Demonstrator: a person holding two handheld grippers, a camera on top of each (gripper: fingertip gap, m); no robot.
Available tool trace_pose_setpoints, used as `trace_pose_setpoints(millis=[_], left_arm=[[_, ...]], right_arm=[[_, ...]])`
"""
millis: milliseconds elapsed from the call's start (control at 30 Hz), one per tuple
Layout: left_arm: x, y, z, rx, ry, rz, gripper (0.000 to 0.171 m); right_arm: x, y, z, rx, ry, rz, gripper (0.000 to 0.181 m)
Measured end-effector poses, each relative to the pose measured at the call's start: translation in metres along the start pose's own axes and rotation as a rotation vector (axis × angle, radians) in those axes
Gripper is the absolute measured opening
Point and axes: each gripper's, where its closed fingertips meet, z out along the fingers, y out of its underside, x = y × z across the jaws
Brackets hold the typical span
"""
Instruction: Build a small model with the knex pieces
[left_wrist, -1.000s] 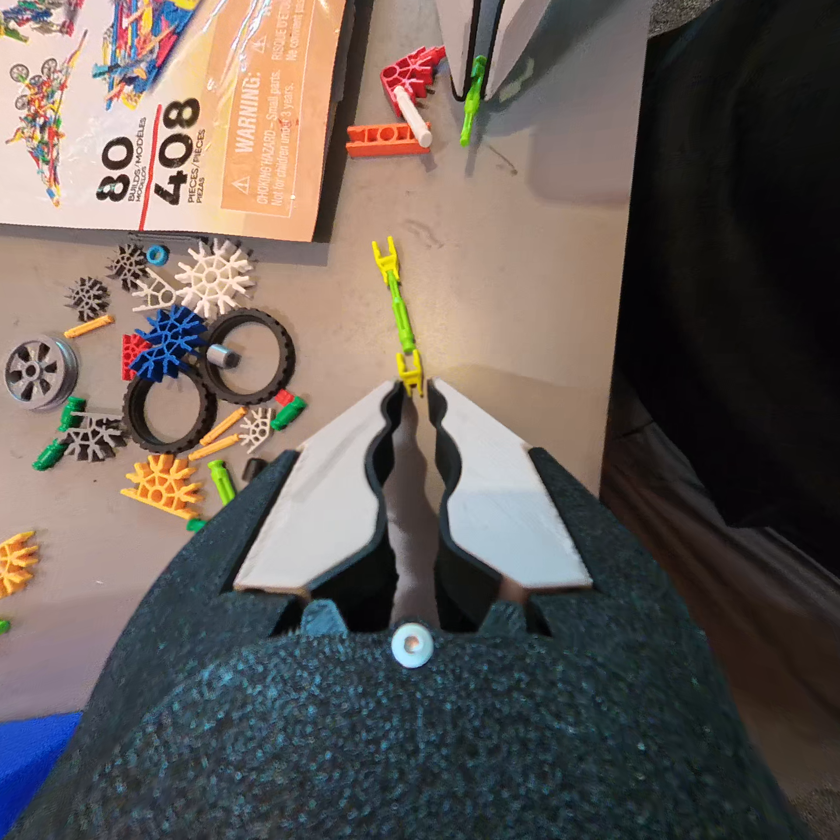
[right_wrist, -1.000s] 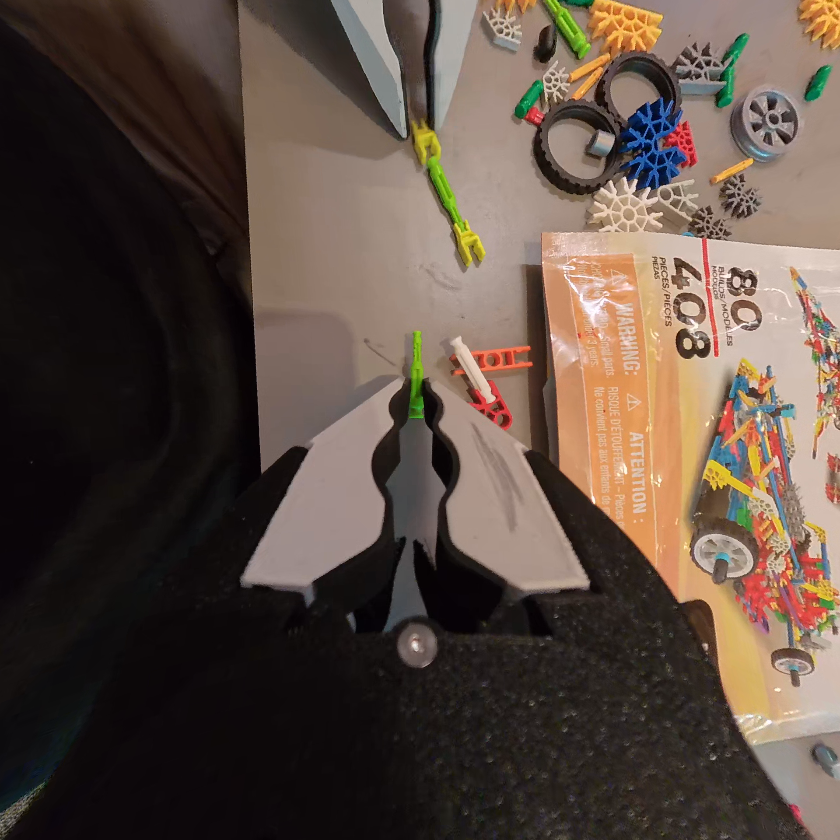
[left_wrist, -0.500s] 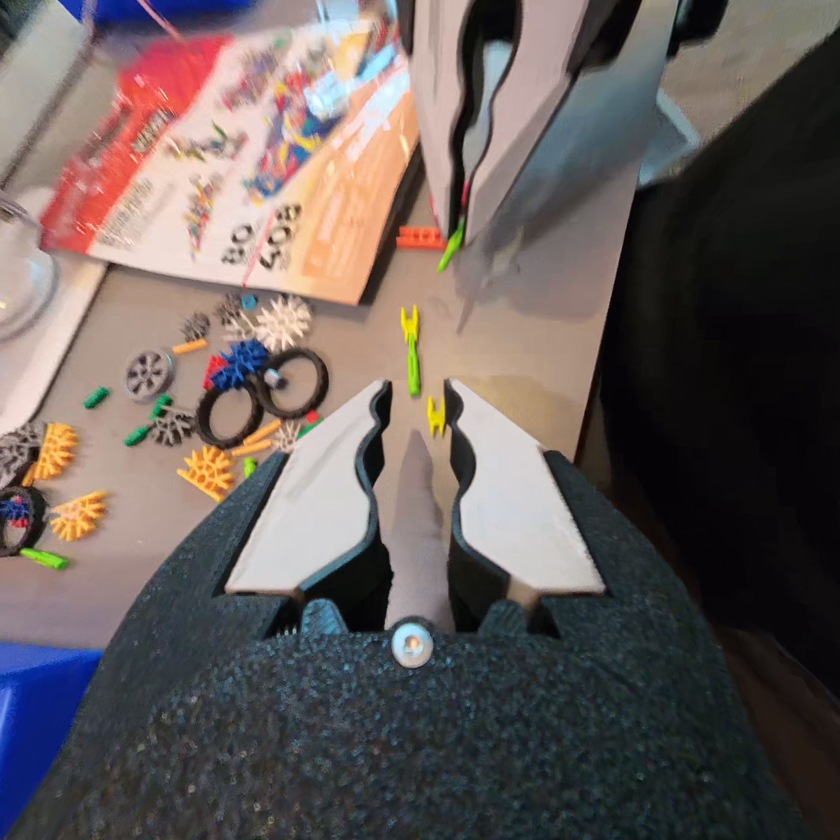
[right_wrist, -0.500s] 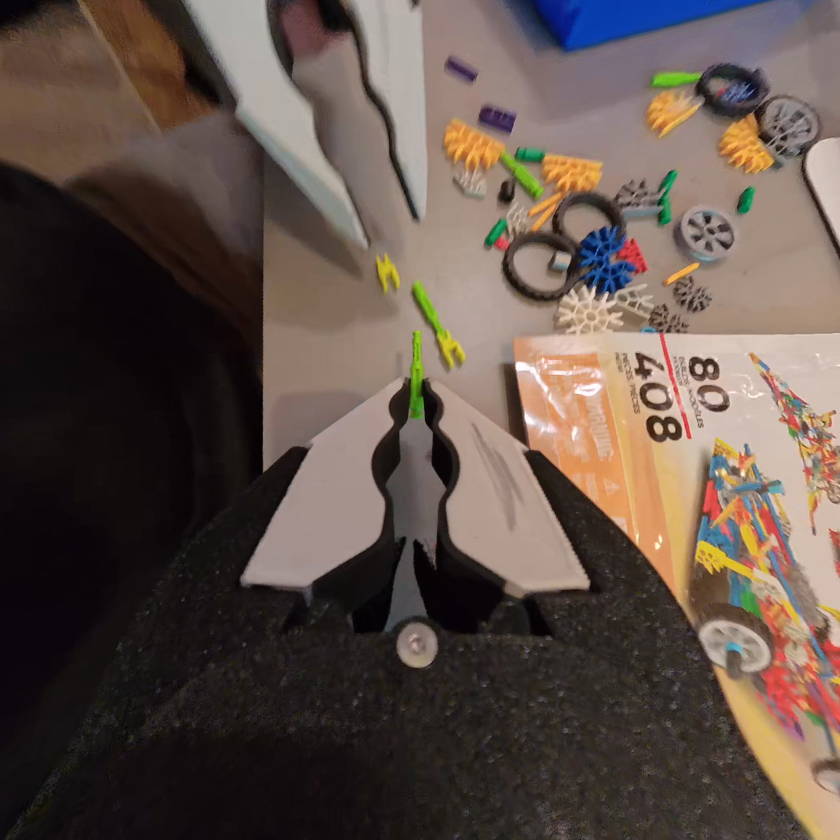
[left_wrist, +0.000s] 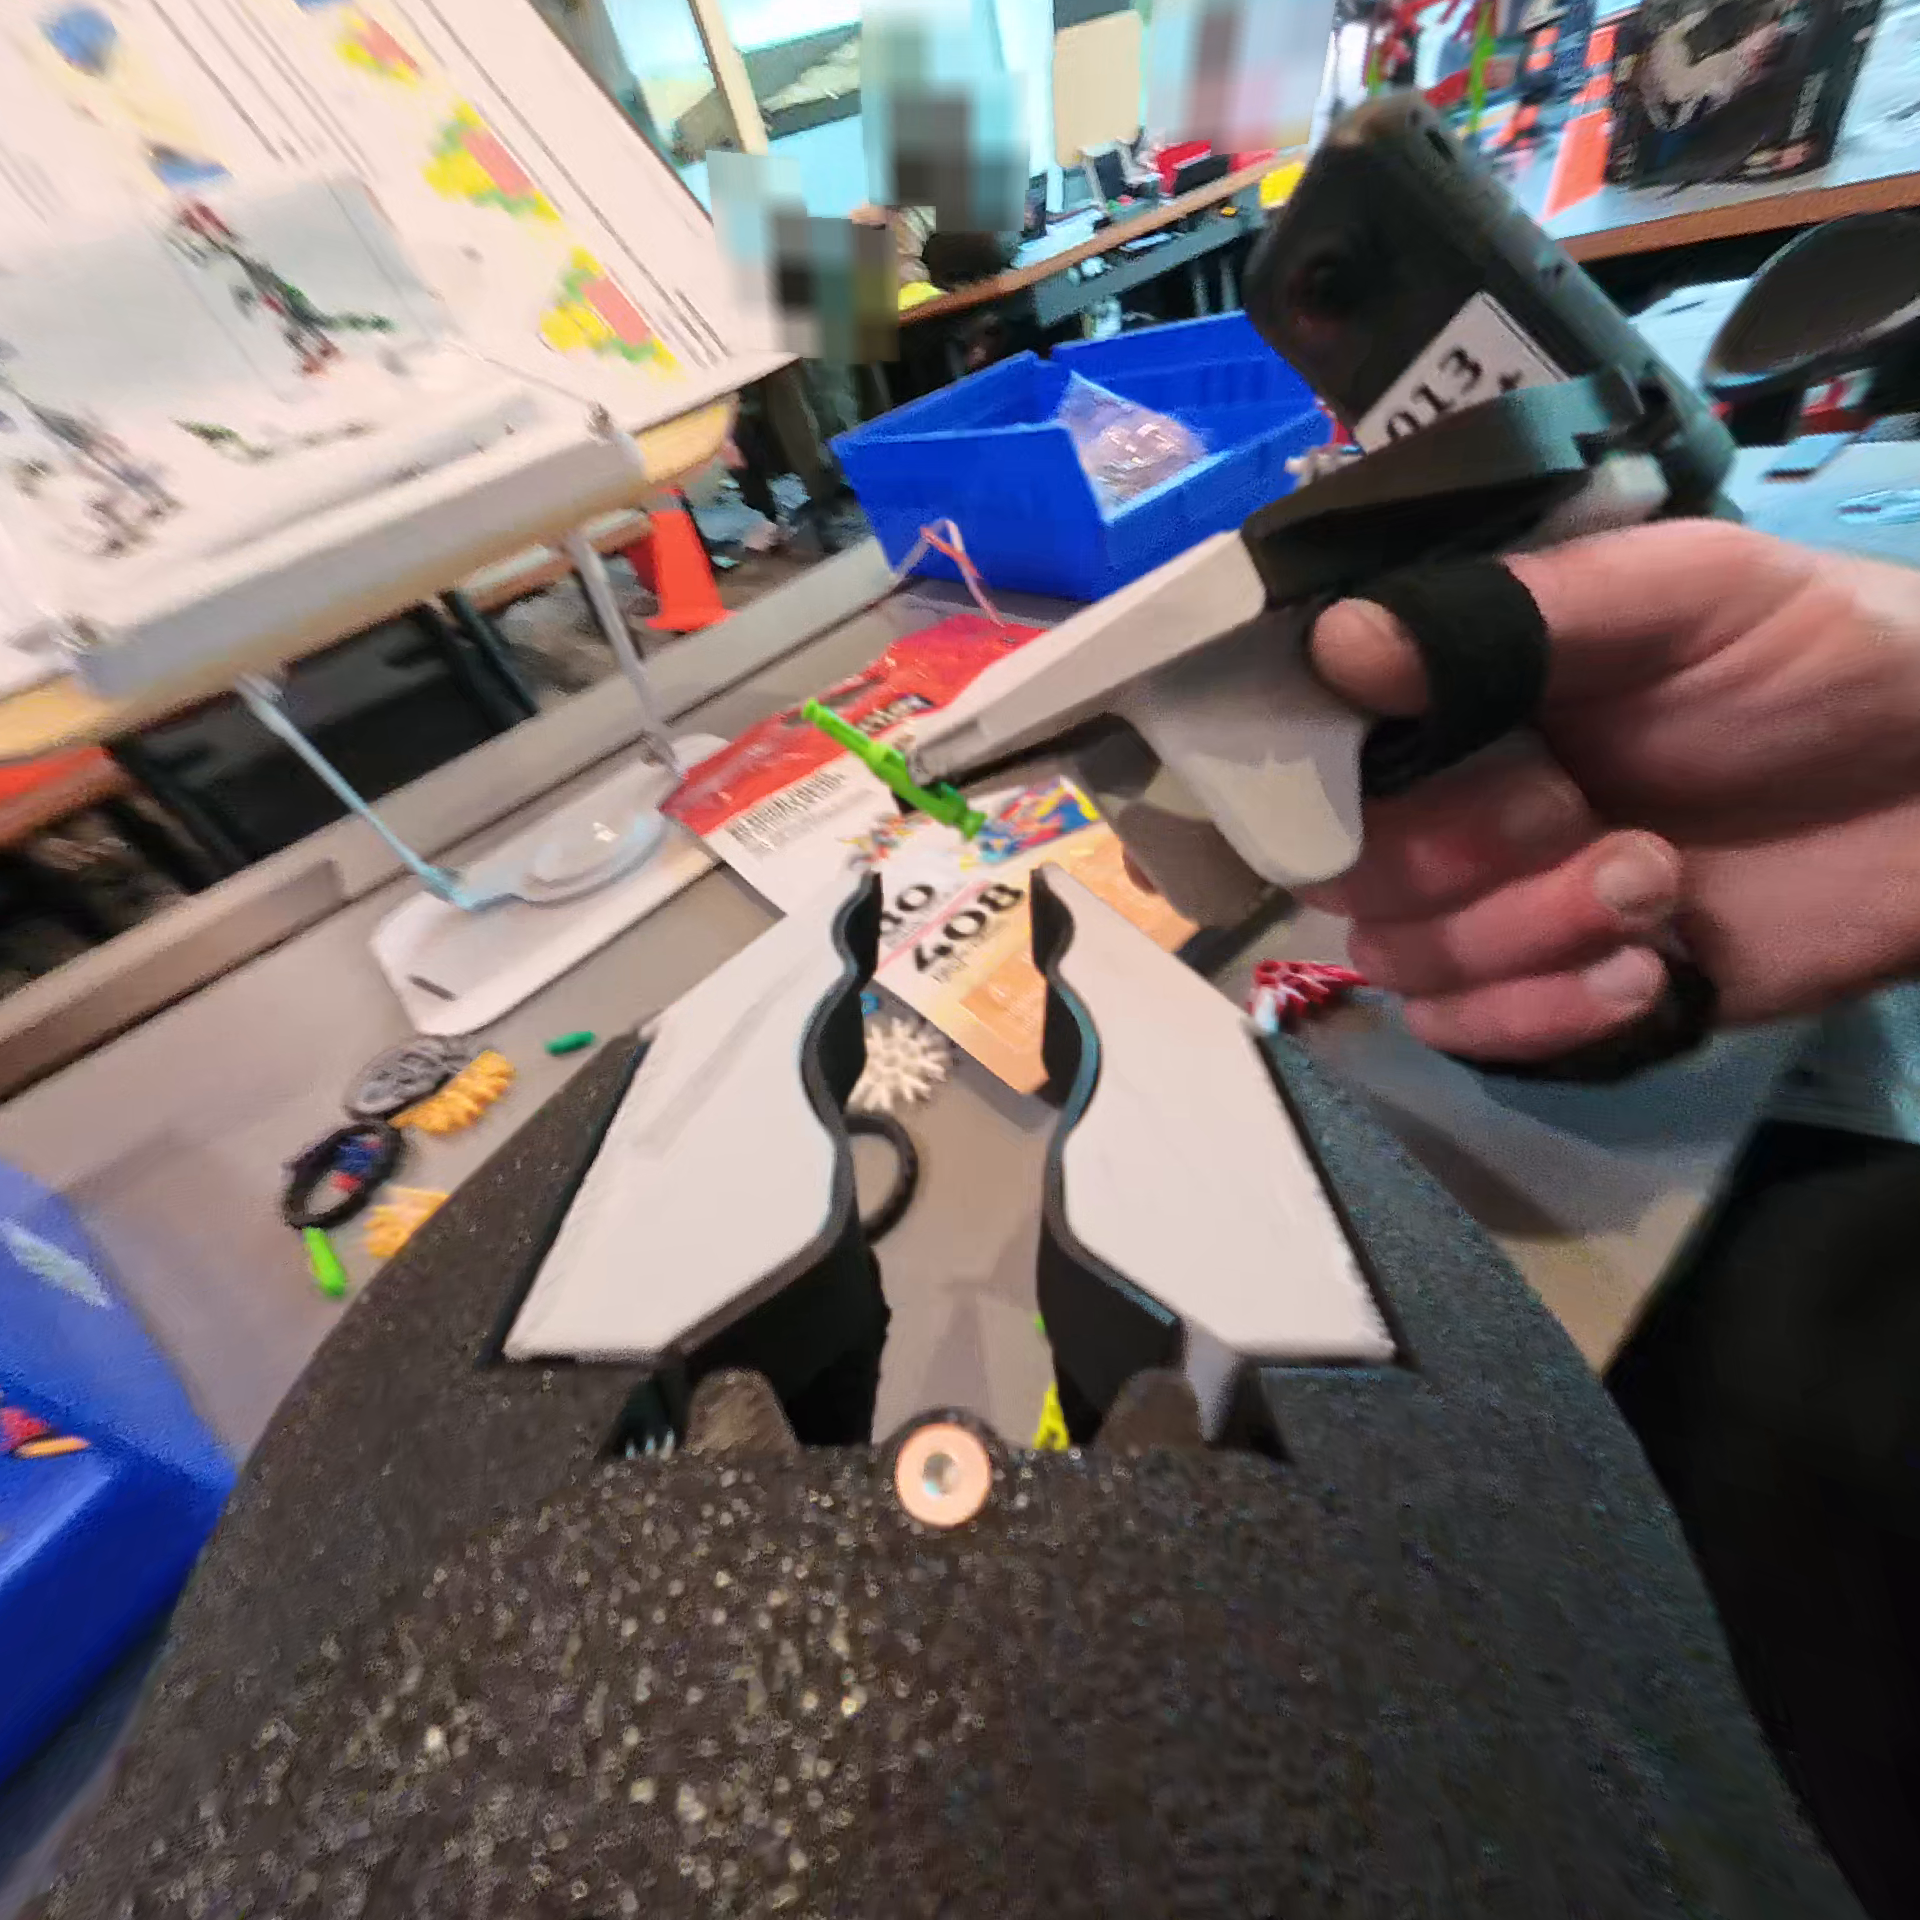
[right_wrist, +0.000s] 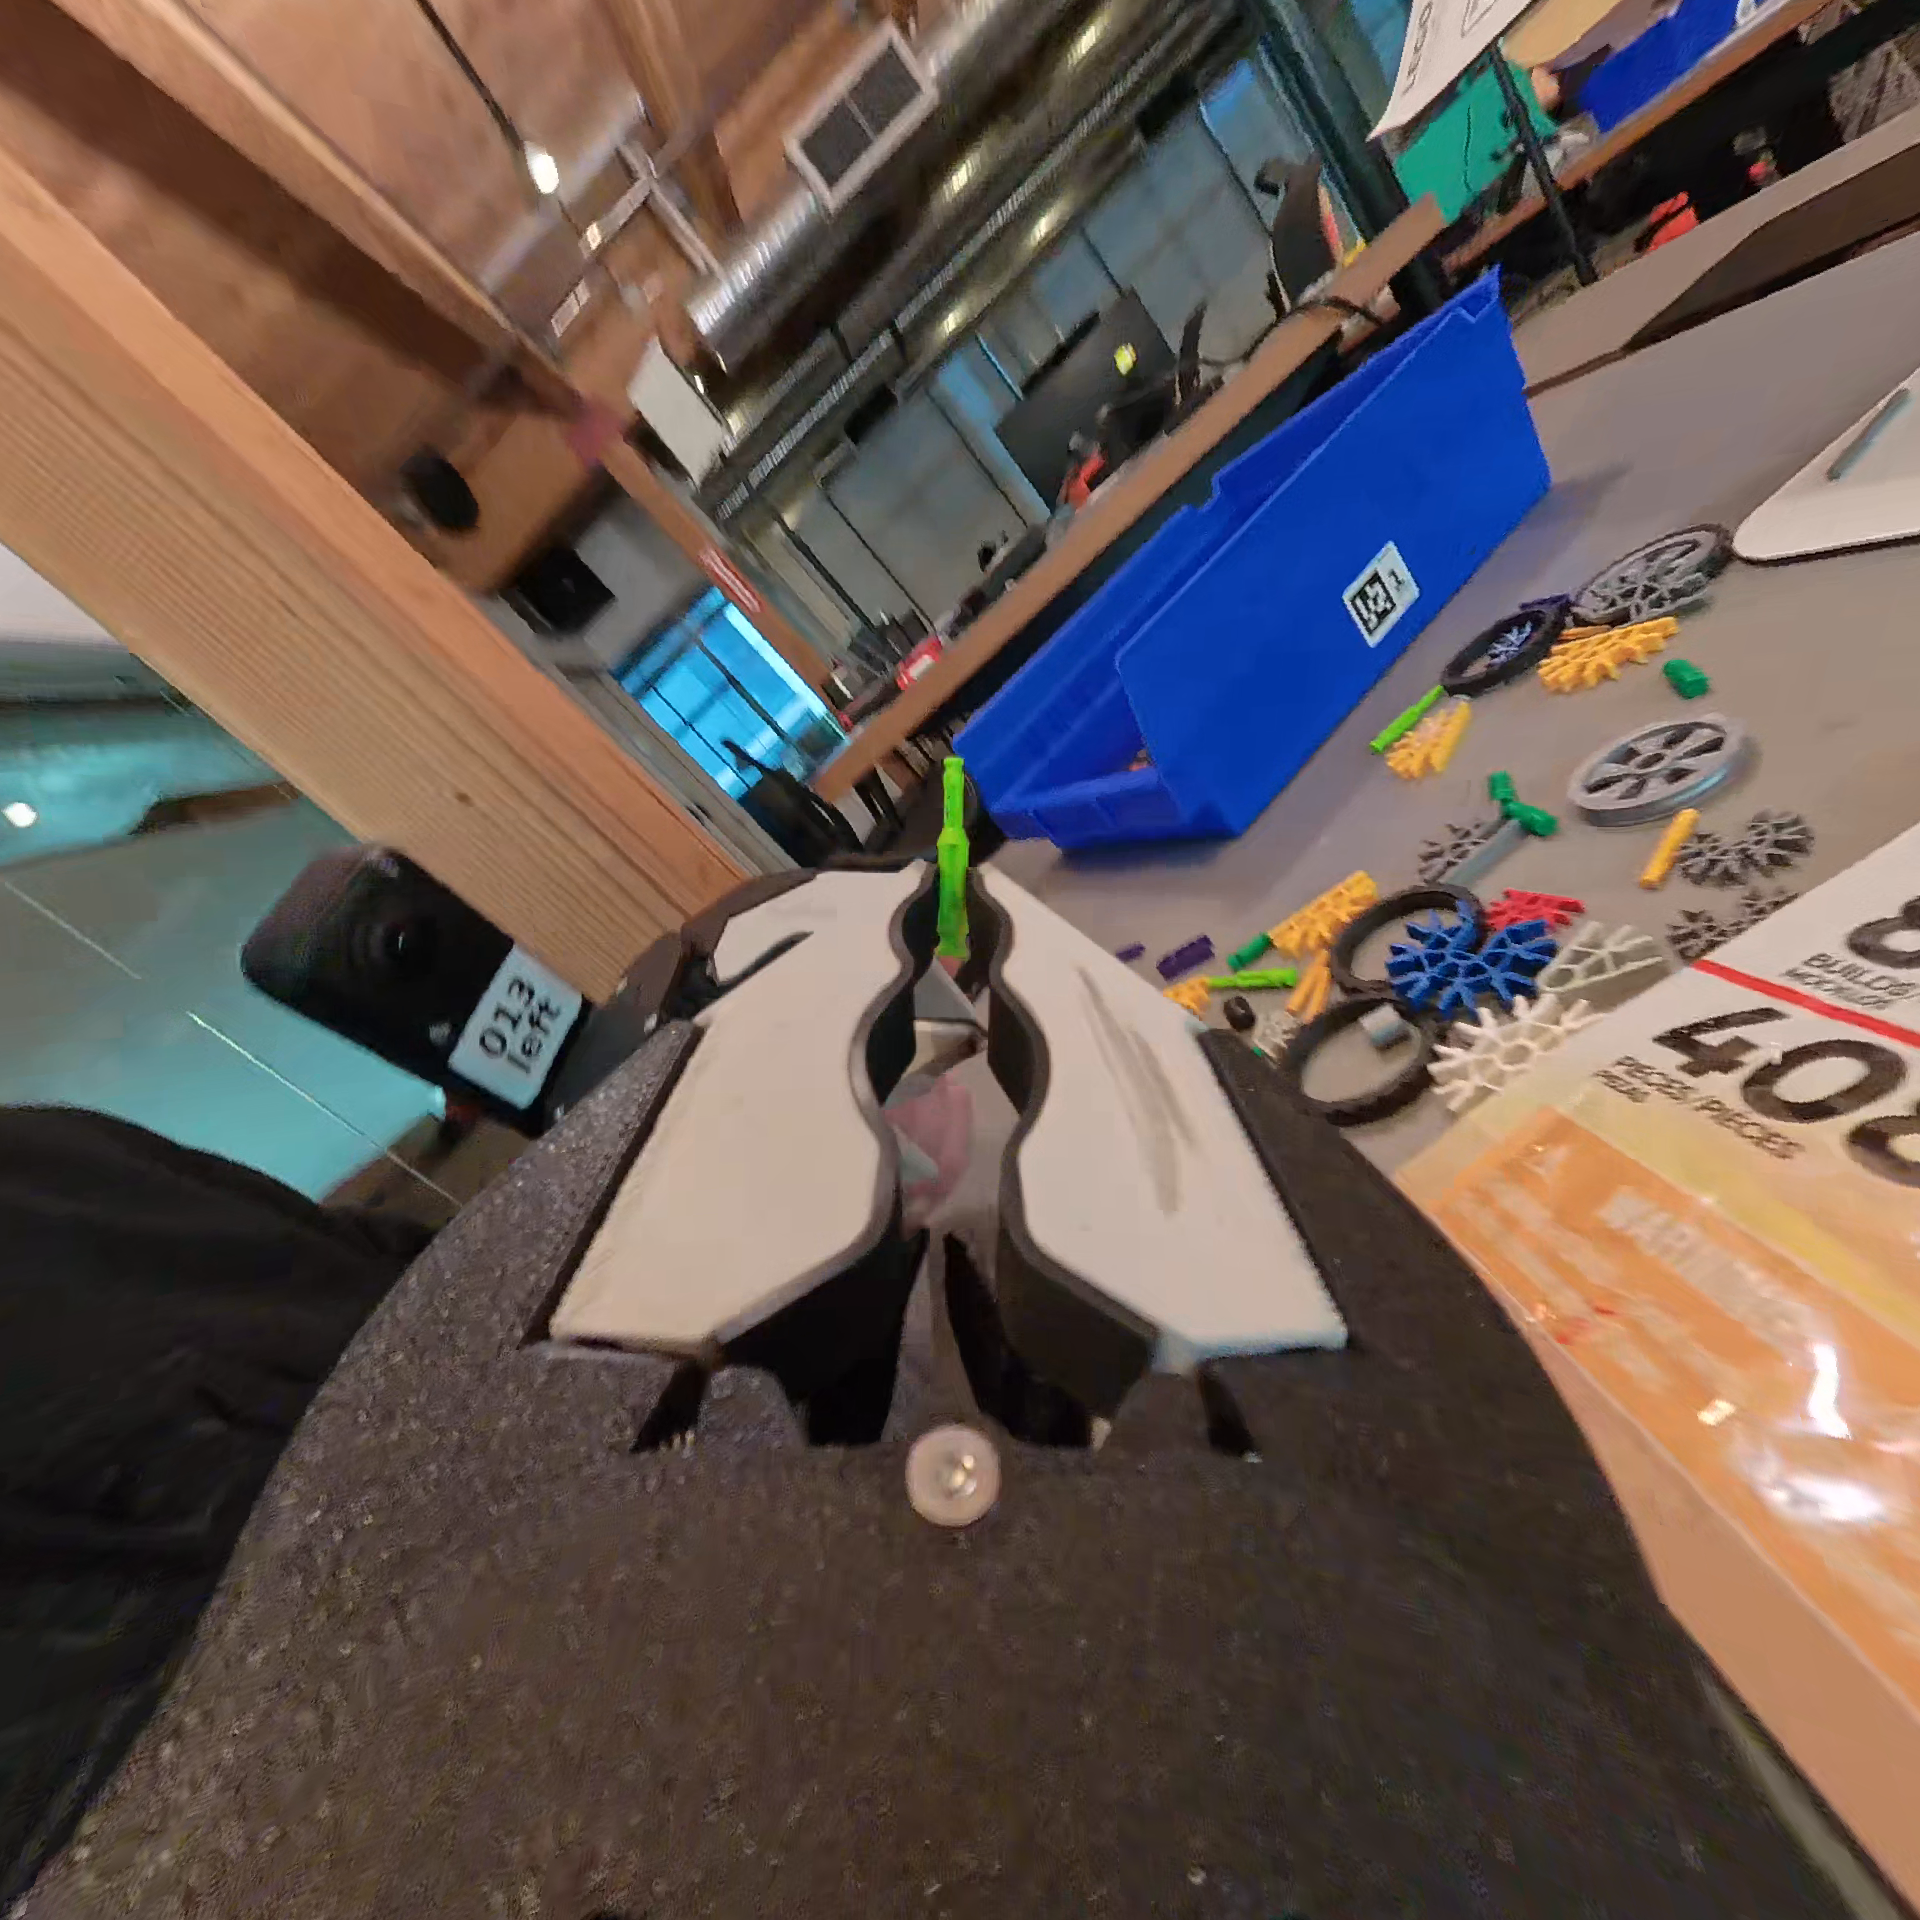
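Green rod (right_wrist: 952, 871) sits pinched in the right tool (right_wrist: 953, 883), tip only. Left tool (left_wrist: 951, 899) spread, empty. A loose pinch could drop it onto the bench (left_wrist: 260, 1049).

There are two claws, the left claw (left_wrist: 951, 904) and the right claw (right_wrist: 951, 883), and one hand (left_wrist: 1662, 790). There is one green rod (right_wrist: 951, 862).

On the counter (right_wrist: 1330, 821), the right wrist view shows:
- three black tyres (right_wrist: 1351, 1070)
- two grey wheel hubs (right_wrist: 1652, 774)
- one blue snowflake connector (right_wrist: 1465, 961)
- one whole white snowflake connector (right_wrist: 1507, 1049)
- one red connector (right_wrist: 1532, 909)
- at least three yellow fan connectors (right_wrist: 1610, 649)
- two purple pieces (right_wrist: 1184, 951)
- one printed packet (right_wrist: 1714, 1195)

The small grey snowflake connectors (right_wrist: 1777, 836) number at least three, but blur hides the exact count.

The left wrist view shows two blue bins (left_wrist: 1039, 488) and one instruction stand (left_wrist: 312, 416).
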Motion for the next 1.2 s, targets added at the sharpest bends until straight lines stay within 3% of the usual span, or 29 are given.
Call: trace_pose_setpoints(millis=[167, 433, 700, 767, 833, 1067, 1200], left_arm=[[-0.010, -0.013, 0.005, 0.032, -0.130, 0.033, 0.019], [-0.010, -0.011, 0.006, 0.019, -0.133, -0.027, 0.005], [-0.009, -0.003, 0.001, -0.052, -0.072, 0.114, 0.002], [-0.002, 0.002, -0.003, -0.079, 0.000, 0.205, 0.001], [-0.002, 0.013, -0.006, -0.154, 0.034, 0.252, 0.002], [0.013, 0.036, -0.022, -0.283, 0.175, 0.506, 0.002], [0.018, 0.045, -0.029, -0.325, 0.213, 0.550, 0.002]], right_arm=[[0.000, -0.004, 0.005, 0.094, -0.016, 0.046, 0.003], [-0.001, -0.005, 0.003, 0.156, -0.006, 0.010, 0.003], [-0.001, 0.006, -0.001, 0.012, 0.038, -0.097, 0.005], [0.004, 0.008, -0.009, -0.057, 0.111, -0.247, 0.010], [0.009, 0.013, -0.018, -0.189, 0.194, -0.520, 0.013], [0.002, 0.054, -0.016, -0.643, 0.185, -1.108, 0.014], [0.007, 0.067, -0.014, -0.772, 0.183, -1.295, 0.013]])
